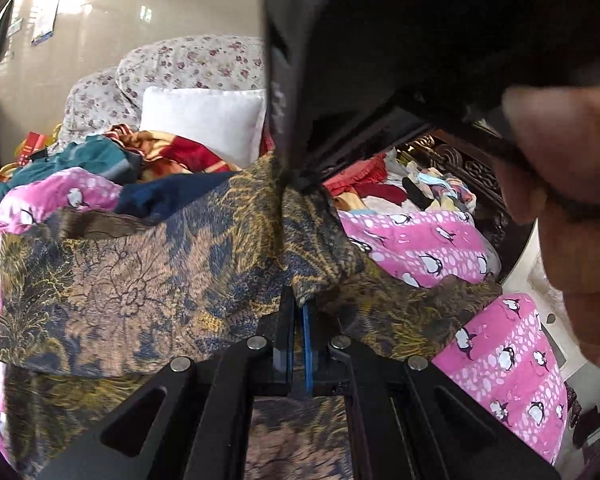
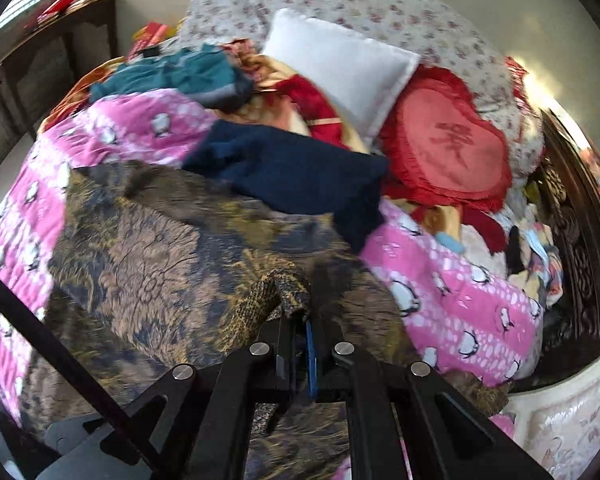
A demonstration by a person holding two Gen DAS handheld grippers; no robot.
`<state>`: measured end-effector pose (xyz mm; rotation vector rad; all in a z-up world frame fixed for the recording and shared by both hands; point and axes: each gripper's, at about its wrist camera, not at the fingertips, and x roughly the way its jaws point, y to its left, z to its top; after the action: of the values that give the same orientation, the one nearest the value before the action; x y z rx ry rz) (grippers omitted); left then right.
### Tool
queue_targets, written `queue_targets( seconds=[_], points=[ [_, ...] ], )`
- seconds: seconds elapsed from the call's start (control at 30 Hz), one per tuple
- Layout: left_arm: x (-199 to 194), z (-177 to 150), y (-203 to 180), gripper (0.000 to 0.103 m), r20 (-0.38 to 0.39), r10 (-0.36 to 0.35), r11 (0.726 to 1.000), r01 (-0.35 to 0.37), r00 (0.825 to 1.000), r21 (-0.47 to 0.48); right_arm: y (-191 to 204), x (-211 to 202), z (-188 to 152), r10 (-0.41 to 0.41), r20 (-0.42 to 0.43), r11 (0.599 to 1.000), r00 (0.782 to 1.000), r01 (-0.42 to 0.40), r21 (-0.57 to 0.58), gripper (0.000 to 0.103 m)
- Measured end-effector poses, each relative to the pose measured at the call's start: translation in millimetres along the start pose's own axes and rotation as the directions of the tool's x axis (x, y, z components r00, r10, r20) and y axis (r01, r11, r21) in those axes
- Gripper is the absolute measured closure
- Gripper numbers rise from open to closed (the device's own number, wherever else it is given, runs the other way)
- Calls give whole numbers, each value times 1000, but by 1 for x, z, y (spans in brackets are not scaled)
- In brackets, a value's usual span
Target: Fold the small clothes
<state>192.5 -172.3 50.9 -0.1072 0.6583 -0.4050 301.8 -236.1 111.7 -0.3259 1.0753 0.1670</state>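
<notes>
- A brown, blue and gold floral-print garment (image 1: 131, 280) lies spread over a pink penguin-print quilt (image 1: 424, 244) on a bed, its long axis running left to right across the near part of the left wrist view.
- One bunched corner of the garment is lifted up off the spread cloth, rising toward the middle of that view.
- The left gripper (image 1: 300, 312) has its jaws pressed together on a fold of this cloth; the blue pad is just visible against the fabric.
- The right gripper (image 2: 302, 318) is likewise closed on a gathered gold-patterned edge of the same garment, which stands up in a small peak at its tips.
- In the left wrist view the right gripper's dark body fills the upper middle, pinching the cloth at its tip, with the person's hand (image 1: 568, 184) around it at the right edge.
- A dark navy garment (image 2: 295, 168) lies just beyond the floral one, touching its far edge.
- Farther off are a teal cloth (image 2: 187, 74), a white pillow (image 2: 340, 64), a red heart-shaped cushion (image 2: 452, 148) and floral-print bedding (image 2: 380, 4) against the wall.
- A heap of small mixed clothes (image 2: 532, 248) sits at the far right beside the carved dark headboard (image 2: 584, 248).
- A dark wooden side table (image 2: 55, 28) stands at the far left.
</notes>
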Motion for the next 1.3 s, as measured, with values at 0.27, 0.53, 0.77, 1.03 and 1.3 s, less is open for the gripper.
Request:
queue_targets(
  seconds=[0.27, 0.53, 0.77, 1.03, 1.3],
  points=[
    [33, 1, -33, 100, -43, -48, 998, 49, 998, 32, -46, 32, -20, -51, -43, 997, 998, 54, 52, 99],
    [74, -31, -46, 95, -175, -76, 996, 84, 982, 40, -79, 76, -47, -29, -88, 993, 996, 39, 112, 99],
    [50, -48, -43, 55, -175, -162, 985, 170, 971, 29, -87, 100, -57, -66, -71, 987, 995, 75, 142, 91],
    [-21, -46, 53, 42, -68, -85, 995, 89, 994, 46, -104, 69, -69, -158, 3, 951, 987, 152, 270, 62],
    [-24, -28, 208, 41, -121, 304, 942, -317, 945, -108, -75, 47, -83, 184, 73, 920, 980, -198, 338, 50]
  ],
)
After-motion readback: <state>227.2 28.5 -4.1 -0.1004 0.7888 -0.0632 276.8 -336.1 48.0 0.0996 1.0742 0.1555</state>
